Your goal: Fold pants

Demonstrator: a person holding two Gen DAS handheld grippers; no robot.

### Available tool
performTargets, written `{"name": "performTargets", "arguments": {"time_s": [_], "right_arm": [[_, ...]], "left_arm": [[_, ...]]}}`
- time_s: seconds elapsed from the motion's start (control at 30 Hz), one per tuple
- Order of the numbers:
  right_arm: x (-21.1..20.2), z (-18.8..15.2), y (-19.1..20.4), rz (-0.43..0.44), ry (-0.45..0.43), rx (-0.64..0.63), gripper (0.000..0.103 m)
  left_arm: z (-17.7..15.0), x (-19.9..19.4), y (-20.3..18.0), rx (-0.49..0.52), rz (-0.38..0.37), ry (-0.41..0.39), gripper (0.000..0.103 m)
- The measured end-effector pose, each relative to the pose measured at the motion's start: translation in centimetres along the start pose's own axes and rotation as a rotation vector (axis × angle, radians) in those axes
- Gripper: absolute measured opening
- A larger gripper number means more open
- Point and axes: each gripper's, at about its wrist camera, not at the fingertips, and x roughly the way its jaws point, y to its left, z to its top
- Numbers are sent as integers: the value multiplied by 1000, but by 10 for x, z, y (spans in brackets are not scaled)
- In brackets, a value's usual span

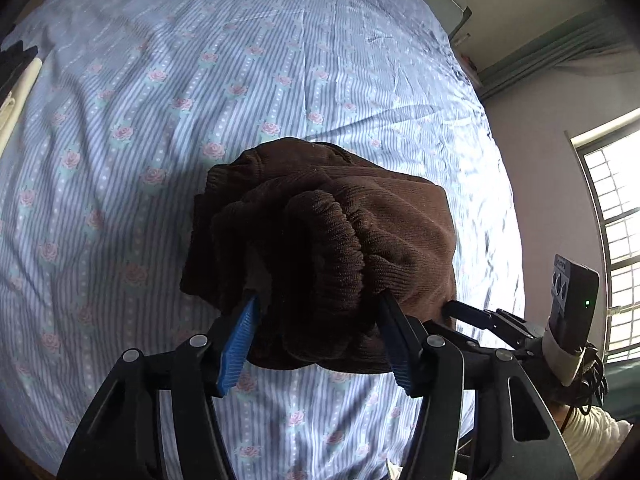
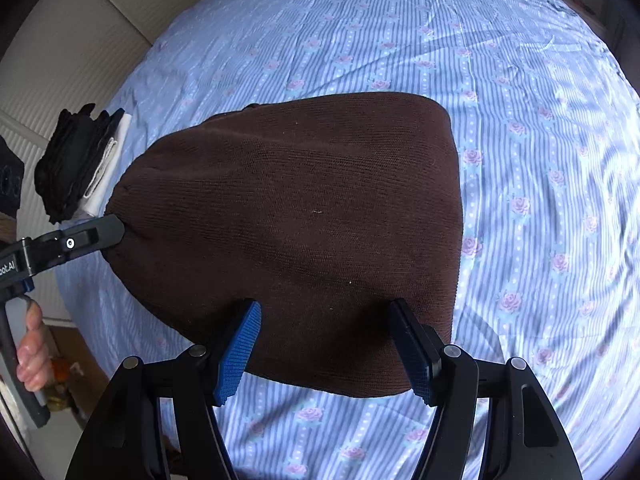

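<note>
Brown corduroy pants [image 2: 300,208] lie folded into a broad flat shape on the striped, rose-print bed sheet [image 2: 520,120]. In the left wrist view the gathered elastic waistband end of the pants [image 1: 320,220] bulges up between the blue pads of my left gripper [image 1: 319,300], whose jaws stand apart without pinching the cloth. My right gripper [image 2: 325,304] hovers open over the near edge of the pants, with nothing clamped. The right gripper [image 1: 472,316] also shows beside the pants' right edge. The left gripper's tip [image 2: 108,234] touches the pants' left corner.
A stack of folded black and white clothes [image 2: 80,160] sits at the bed's left edge near a padded beige panel [image 2: 60,40]. A hand [image 2: 32,352] grips the left tool's handle. A bright window [image 1: 616,240] is on the right wall. Bare sheet spreads beyond the pants.
</note>
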Motion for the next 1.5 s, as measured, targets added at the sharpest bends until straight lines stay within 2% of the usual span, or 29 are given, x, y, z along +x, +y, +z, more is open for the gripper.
{"name": "performTargets", "arguments": {"time_s": [0.13, 0.3, 0.37, 0.4, 0.43, 0.47, 0.53, 0.63, 0.67, 0.73, 0.8, 0.9, 0.97, 1.03, 1.13, 1.23, 1.3, 1.37, 1.4, 1.5], "right_arm": [[12, 0, 6, 3, 20, -8, 67], [23, -2, 13, -3, 36, -20, 67], [25, -2, 14, -8, 37, -22, 67], [25, -2, 15, -14, 39, -24, 67], [26, -2, 15, -15, 41, -25, 67], [26, -2, 16, -14, 41, -25, 67], [22, -1, 17, 5, 34, -20, 67], [4, 2, 17, 92, -23, 25, 67], [-1, 3, 19, 114, -33, 39, 67], [-7, 5, 24, 135, -48, 54, 67], [-13, 5, 31, 128, -57, 53, 67], [-24, -1, 36, 104, -83, 53, 67], [-28, -5, 34, 63, -97, 65, 67], [-28, -6, 28, 41, -102, 95, 67], [-27, -5, 12, 24, -103, 146, 67], [-31, -2, 1, -7, -130, 185, 67], [-36, 1, -7, -2, -146, 202, 67], [-40, 5, -13, -9, -167, 207, 67], [-42, 6, -14, -10, -176, 209, 67], [-46, 9, -25, -14, -180, 213, 67]], "left_arm": [[12, 17, 8, -47, -55, 31, 63], [23, 42, 24, -157, -131, 68, 63], [24, 52, 27, -203, -148, 89, 50], [25, 52, 24, -189, -127, 89, 45], [26, 48, 17, -146, -105, 84, 34], [27, 39, 7, -89, -95, 70, 32], [30, 11, -17, 59, -101, 5, 31], [41, -28, -50, 297, -57, -104, 31], [47, -33, -52, 338, -36, -121, 31], [61, -26, -42, 359, 21, -102, 31], [73, -4, -15, 309, 88, -26, 33], [73, 21, 16, 233, 160, 61, 40], [65, 17, 24, 217, 187, 47, 60], [58, 11, 23, 216, 206, 30, 67], [52, 10, 25, 187, 217, 46, 67], [49, -1, 25, 126, 189, 48, 67], [49, -11, 20, 112, 148, 19, 68], [50, -22, 13, 107, 117, -32, 79], [52, -25, 11, 102, 104, -54, 81], [64, -13, 11, 70, 143, -62, 81]]}}
